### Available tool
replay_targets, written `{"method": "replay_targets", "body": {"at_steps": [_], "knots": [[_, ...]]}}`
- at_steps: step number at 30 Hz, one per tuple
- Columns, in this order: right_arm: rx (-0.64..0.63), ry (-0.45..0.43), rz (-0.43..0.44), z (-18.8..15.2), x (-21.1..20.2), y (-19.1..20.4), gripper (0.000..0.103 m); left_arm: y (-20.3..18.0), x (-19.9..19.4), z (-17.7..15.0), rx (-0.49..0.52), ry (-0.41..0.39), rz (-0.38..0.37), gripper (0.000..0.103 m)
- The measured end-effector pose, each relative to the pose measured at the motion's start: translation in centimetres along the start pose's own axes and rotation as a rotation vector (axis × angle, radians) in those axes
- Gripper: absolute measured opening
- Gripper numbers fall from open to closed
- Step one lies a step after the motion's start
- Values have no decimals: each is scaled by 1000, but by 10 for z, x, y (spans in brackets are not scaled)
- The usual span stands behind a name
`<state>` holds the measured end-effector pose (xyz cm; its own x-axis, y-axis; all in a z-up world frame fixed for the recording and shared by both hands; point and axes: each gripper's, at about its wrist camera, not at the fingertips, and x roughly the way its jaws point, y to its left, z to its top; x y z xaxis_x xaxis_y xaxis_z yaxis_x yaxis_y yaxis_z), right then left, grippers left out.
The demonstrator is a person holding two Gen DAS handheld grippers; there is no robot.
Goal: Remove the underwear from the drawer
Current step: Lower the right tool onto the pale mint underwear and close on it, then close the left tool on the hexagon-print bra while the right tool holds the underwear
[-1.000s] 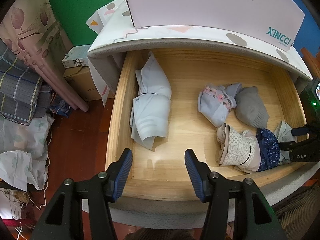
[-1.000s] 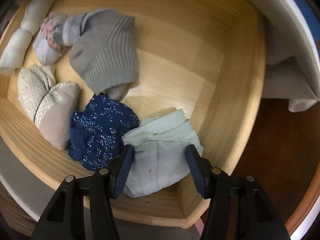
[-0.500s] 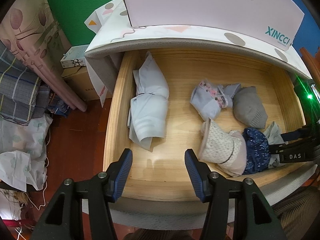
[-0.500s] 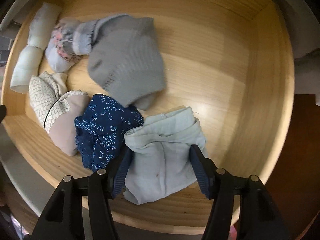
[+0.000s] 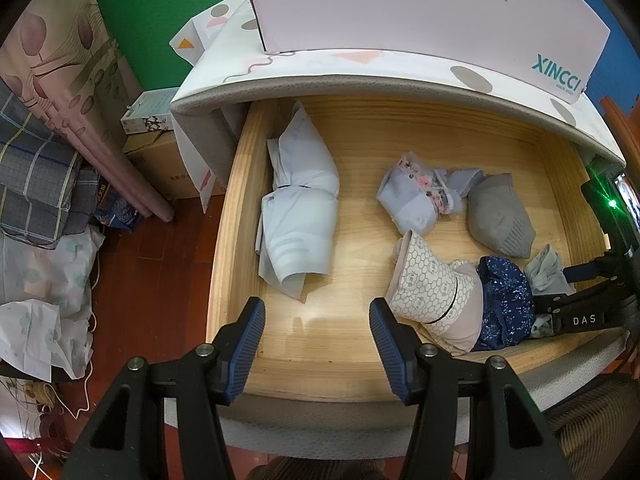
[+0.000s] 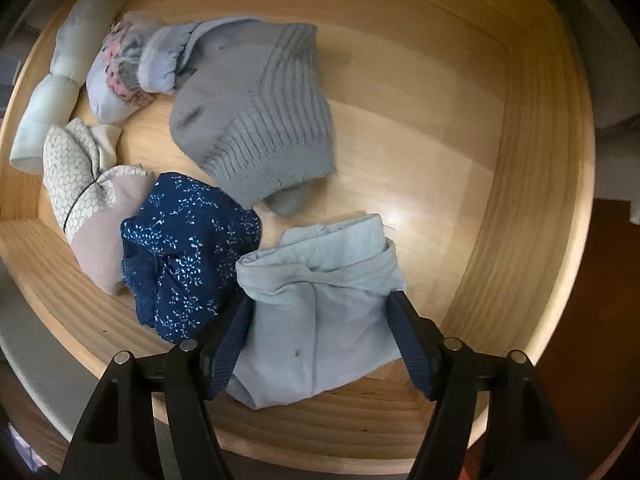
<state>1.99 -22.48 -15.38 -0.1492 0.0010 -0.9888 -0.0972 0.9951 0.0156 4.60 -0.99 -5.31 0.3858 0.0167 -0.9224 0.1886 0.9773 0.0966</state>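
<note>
The wooden drawer is pulled out with several folded pieces in it. My right gripper points straight down over a pale blue underwear piece in the front right corner. Its jaws are opening, and the piece lies between the fingers. A navy floral piece touches it on the left. The left wrist view shows the right gripper at the far right beside the pale blue piece. My left gripper hangs open over the drawer's front edge with nothing in it.
Also in the drawer are a grey ribbed piece, a honeycomb-print beige piece, a lilac floral piece and a long pale blue garment at the left. A white box sits above. Cartons and bedding crowd the floor on the left.
The right gripper's jaws have widened around the pale blue piece and come lower into the corner. The honeycomb and navy pieces have shifted a little to the left. The left gripper has stayed put.
</note>
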Motion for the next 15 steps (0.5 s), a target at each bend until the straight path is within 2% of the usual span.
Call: {"method": "replay_targets", "body": {"at_steps": [2,5,12,15], "knots": [[-12,22,-8,0,7,0,74,0,1,0,0,3,-2,56],[-15,35,-24,6,14,1,74,0,0,-1,-2,3,-3,56],[26,2,-55,0,21,10,56,-1,1,0,0,8,-2,56],[68,-19,-35,-7,14,5,51,-2,1,0,0,13,-3,56]]}}
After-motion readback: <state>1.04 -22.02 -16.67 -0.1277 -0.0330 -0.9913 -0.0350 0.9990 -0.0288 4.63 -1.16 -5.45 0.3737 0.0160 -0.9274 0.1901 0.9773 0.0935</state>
